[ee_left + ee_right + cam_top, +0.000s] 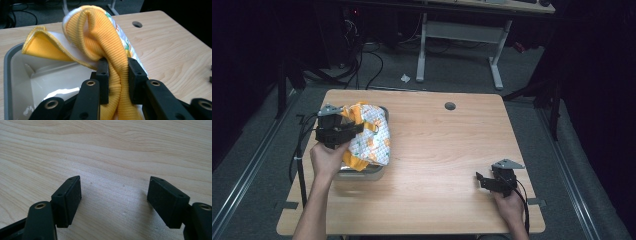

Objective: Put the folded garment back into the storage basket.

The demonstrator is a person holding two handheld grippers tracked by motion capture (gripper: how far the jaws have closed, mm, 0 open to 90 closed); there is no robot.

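While the yellow ribbed cloth w/ white patterned side (105, 37) hangs bunched over the grey plastic tub (10, 75), left gripper (117, 75) fingers are clamped on its fold; lift clear of the rim before moving sideways. Right gripper (113, 195) rests on the wooden tabletop (125, 145), fingers wide, nothing between.

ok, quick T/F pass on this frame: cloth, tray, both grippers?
1. The left gripper is shut on the yellow cloth. True.
2. The cloth lies flat on the table. False: it hangs bunched from the fingers above the grey tray.
3. The right gripper is open over bare wood. True.
4. The right gripper holds a corner of the cloth. False: nothing is between its fingers.
5. The tray sits at the table's right side. False: it is at the left in the high view.
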